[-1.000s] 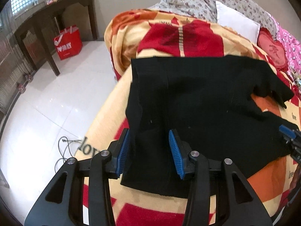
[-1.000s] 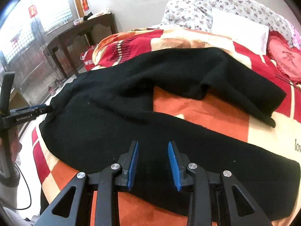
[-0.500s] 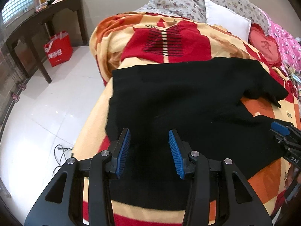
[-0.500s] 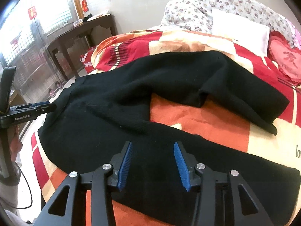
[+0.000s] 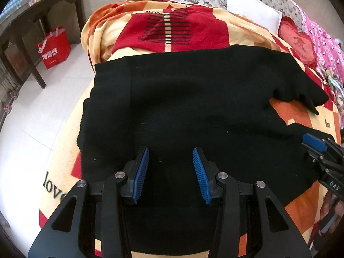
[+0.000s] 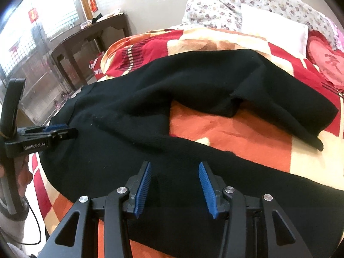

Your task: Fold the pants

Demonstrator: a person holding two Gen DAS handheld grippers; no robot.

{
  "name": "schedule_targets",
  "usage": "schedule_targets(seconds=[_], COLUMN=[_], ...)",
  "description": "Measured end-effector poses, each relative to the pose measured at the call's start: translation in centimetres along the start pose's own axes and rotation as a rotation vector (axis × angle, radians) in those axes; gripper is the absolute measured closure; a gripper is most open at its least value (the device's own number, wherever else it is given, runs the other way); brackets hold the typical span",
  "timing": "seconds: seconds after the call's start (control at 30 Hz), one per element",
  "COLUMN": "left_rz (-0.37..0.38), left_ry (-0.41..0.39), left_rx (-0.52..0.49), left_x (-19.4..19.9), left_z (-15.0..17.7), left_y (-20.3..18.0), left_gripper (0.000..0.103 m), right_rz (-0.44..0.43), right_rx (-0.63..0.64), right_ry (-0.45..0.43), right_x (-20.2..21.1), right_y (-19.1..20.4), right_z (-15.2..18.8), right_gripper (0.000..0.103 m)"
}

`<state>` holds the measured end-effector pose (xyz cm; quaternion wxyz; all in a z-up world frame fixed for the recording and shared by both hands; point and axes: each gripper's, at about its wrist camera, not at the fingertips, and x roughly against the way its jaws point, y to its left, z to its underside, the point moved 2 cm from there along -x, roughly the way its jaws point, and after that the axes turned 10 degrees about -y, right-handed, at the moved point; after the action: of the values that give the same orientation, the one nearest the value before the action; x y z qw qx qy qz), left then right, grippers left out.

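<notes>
Left gripper point(image 5: 171, 161): jaws parted, nothing held — poised over the waist end of the pants point(image 5: 193, 107).
Right gripper point(image 6: 174, 177): jaws newly widened, empty, above the near leg.
Pants: spread on the blanket point(image 6: 225, 133), legs splayed, unfolded.
Next, likely: pinch cloth — bring one leg onto the other.

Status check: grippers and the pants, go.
Left gripper open, right gripper open, both empty. Black pants unfolded on blanket, legs splayed. Nothing in the way.

"love" on blanket point(image 5: 53, 185) ("GenRobot.AI", left gripper point(image 6: 62, 132))
</notes>
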<state>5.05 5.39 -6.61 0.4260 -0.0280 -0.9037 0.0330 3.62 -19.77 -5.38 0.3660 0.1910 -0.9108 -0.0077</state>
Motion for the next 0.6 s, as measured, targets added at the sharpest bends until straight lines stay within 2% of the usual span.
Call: schedule_targets(seconds=[0.17, 0.23, 0.6], left_rz=[0.001, 0.033, 0.014], left_ry=[0.001, 0.005, -0.006], left_rx=[-0.011, -0.006, -0.062], left_x=[-0.2, -0.3, -0.4], left_z=[0.3, 0.4, 0.8], left_y=[-0.3, -0.5, -1.1], left_gripper=[0.056, 0.043, 0.042], right_rz=[-0.005, -0.004, -0.003], right_rx=[-0.03, -0.03, -0.015], right_ry=[0.005, 0.008, 0.016], right_x=[-0.1, -0.2, -0.6], right_y=[-0.5, -0.6, -0.5], right_z=[0.2, 0.3, 0.3], right_gripper=[0.059, 0.059, 0.056])
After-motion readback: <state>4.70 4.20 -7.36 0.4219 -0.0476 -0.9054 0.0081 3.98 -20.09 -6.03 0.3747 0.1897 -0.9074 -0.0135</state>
